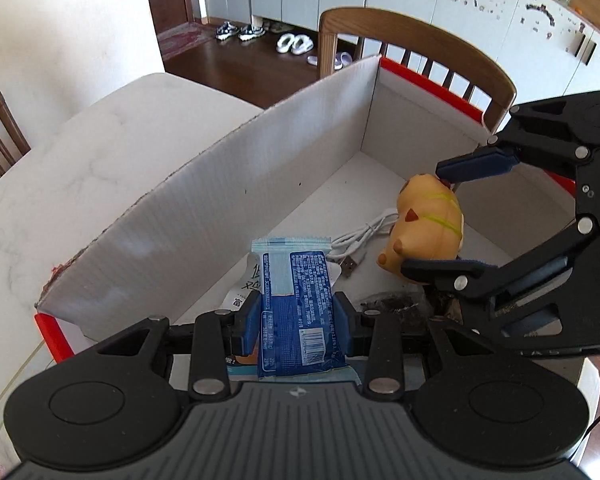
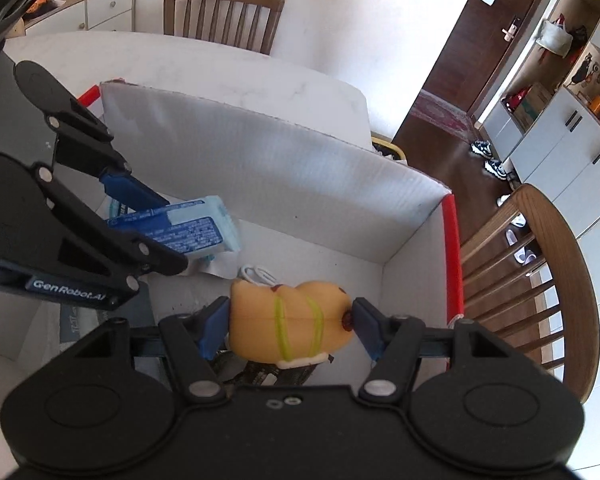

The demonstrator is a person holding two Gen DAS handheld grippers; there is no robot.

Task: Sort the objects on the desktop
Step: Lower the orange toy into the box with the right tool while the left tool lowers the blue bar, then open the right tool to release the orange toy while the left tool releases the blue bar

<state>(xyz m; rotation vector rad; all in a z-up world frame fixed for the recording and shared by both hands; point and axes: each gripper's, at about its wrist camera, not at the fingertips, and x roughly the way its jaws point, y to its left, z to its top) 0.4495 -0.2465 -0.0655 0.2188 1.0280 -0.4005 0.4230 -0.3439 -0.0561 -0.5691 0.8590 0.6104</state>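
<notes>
The left gripper [image 1: 296, 316] is pinching a blue printed snack packet [image 1: 300, 300] between its 2 jaws. The right gripper [image 2: 288, 326] is clamping a yellow toy [image 2: 292, 320] with 2 green stripes.

Packet [image 1: 300, 304] print too small to read; its near end runs behind left claw [image 1: 296, 316] body. Dark item [image 1: 396, 308] under right claw [image 2: 288, 326] unidentifiable. Cable [image 1: 356, 240] partly behind toy [image 1: 428, 228].

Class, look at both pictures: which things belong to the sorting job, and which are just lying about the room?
Part of the job:
- blue snack packet, in the left gripper
- yellow toy, in the right gripper
- box
- white cable

Just lying about:
- chair
- shoes
- slippers
</notes>
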